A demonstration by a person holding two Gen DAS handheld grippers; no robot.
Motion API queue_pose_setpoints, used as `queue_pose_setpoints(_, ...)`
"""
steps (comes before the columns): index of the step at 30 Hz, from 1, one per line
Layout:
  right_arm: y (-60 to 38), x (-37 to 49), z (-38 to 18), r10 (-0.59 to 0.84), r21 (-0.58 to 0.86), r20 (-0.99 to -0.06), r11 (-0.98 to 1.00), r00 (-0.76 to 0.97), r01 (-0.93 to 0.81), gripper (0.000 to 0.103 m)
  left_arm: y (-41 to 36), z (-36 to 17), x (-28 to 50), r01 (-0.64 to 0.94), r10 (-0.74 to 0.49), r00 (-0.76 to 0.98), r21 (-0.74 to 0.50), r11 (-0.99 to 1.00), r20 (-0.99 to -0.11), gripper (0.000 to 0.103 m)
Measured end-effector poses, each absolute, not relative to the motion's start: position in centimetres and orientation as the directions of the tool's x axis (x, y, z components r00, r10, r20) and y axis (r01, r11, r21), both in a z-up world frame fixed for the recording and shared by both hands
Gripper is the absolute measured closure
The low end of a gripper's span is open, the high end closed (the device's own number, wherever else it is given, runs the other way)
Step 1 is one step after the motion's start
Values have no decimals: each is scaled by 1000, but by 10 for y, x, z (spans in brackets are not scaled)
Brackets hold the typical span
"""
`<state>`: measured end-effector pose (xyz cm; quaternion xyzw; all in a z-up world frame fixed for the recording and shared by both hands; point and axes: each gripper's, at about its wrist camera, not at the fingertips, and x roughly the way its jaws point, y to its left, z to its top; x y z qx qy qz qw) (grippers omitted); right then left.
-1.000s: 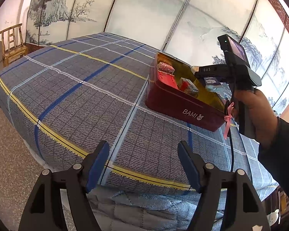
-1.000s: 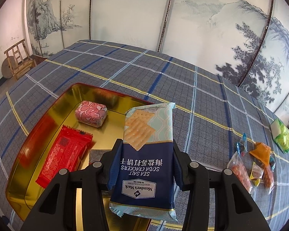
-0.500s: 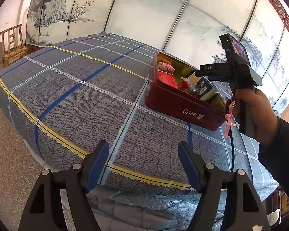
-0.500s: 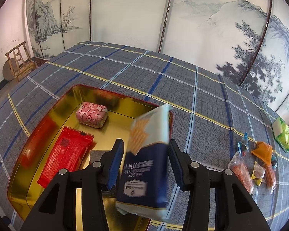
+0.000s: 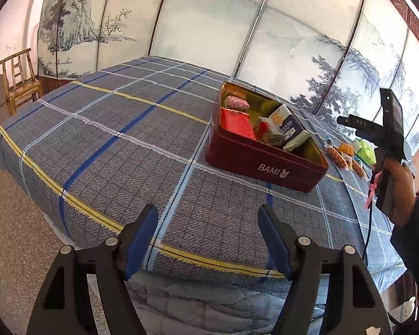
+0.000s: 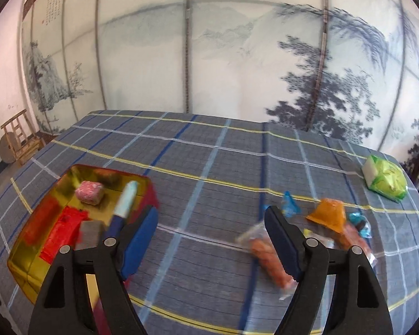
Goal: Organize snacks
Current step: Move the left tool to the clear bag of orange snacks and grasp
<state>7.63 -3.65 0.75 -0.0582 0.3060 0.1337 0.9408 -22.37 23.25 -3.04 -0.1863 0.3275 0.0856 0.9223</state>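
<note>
The right gripper (image 6: pixel 211 240) now gapes empty, having released the navy-and-pale-blue cracker packet (image 6: pixel 124 209) — it leans inside the red, gold-lined tin (image 6: pixel 28 276) at lower left. Next candidates (orange jelly cup (image 6: pixel 328 216), clear-wrapped sausages (image 6: pixel 265 254)) sit lower right, unobstructed. The left gripper (image 5: pixel 208 240) hangs wide open and idle.

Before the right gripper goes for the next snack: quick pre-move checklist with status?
1. Right gripper open and empty: ok.
2. Cracker pack inside the red tin: ok, though it leans on edge, not flat.
3. Loose snacks in view: ok, an orange pack and a green bag lie on the tablecloth.
4. Nearest sausage pack clear of the fingers: cannot tell, the view is blurred and a finger covers part of it.
5. Left gripper open, empty, short of the tin: ok.
</note>
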Motion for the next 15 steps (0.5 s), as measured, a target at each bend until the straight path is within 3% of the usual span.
queue_pose_setpoints(9, -243, 94, -24, 7, 55, -650, 998, 760, 38, 19, 145, 13, -152, -17, -152, 787, -266, 964, -598, 31)
queue_pose_setpoints(12, -305, 92, -39, -5, 147, -649, 980, 760, 132, 19, 101, 26, -117, 97, -245, 773, -272, 957, -586, 24)
queue_pose_setpoints(15, -358, 91, -51, 44, 308, -642, 929, 766, 204, 18, 62, 26, -77, 144, -298, 732, -288, 947, -612, 24)
